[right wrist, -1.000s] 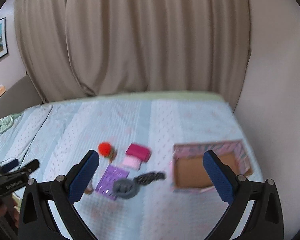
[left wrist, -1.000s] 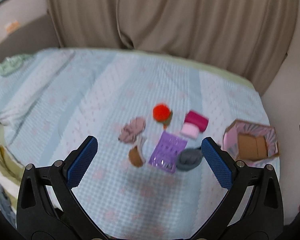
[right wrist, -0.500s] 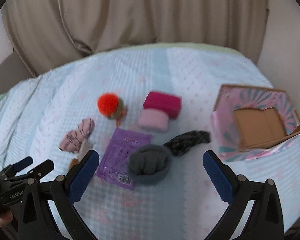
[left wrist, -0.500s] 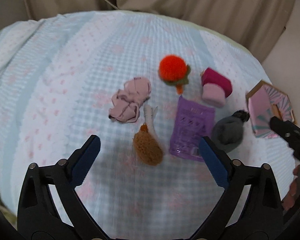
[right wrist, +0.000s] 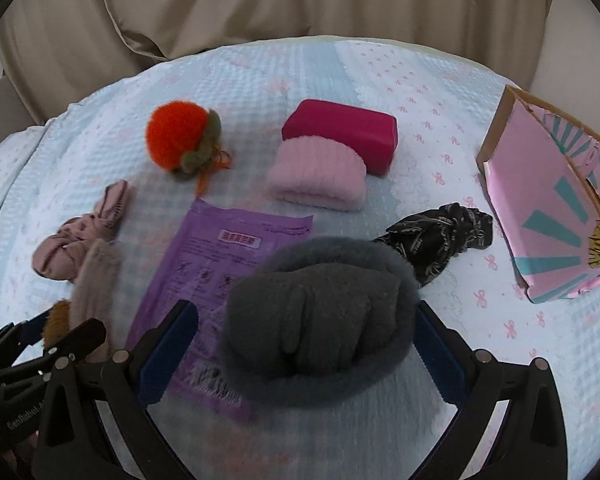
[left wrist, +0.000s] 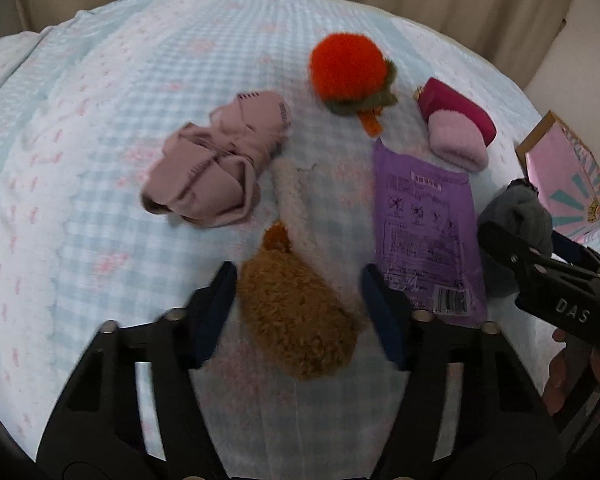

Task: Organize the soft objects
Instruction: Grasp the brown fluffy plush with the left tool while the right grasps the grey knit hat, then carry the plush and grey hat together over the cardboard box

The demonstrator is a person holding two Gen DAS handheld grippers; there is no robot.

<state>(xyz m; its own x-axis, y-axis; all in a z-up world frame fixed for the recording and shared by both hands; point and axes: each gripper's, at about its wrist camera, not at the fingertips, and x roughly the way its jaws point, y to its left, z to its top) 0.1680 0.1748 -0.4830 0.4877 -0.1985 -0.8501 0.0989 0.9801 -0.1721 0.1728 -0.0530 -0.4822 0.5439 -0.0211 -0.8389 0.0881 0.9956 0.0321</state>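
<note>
Soft objects lie on a light blue bedspread (left wrist: 100, 120). My left gripper (left wrist: 298, 300) is open, its pads on either side of a brown fluffy toy (left wrist: 296, 320) with a cream tail (left wrist: 292, 196). My right gripper (right wrist: 306, 344) is open around a grey rolled glove (right wrist: 320, 320), which also shows in the left wrist view (left wrist: 516, 220). Around them lie a pink crumpled cloth (left wrist: 216, 168), an orange pompom toy (right wrist: 180, 136), a pale pink rolled sock (right wrist: 318, 174) against a magenta block (right wrist: 348, 128), and a black patterned scrunchie (right wrist: 440, 236).
A purple plastic packet (right wrist: 216, 264) lies flat under the grey glove's left side. A pink patterned cardboard box (right wrist: 552, 208) stands open at the right edge of the bed. Beige curtains (right wrist: 300, 0) hang behind the bed.
Both grippers have dropped down and forward towards the bed. The left one now straddles the brown toy and has narrowed; the right one now straddles the grey glove.
</note>
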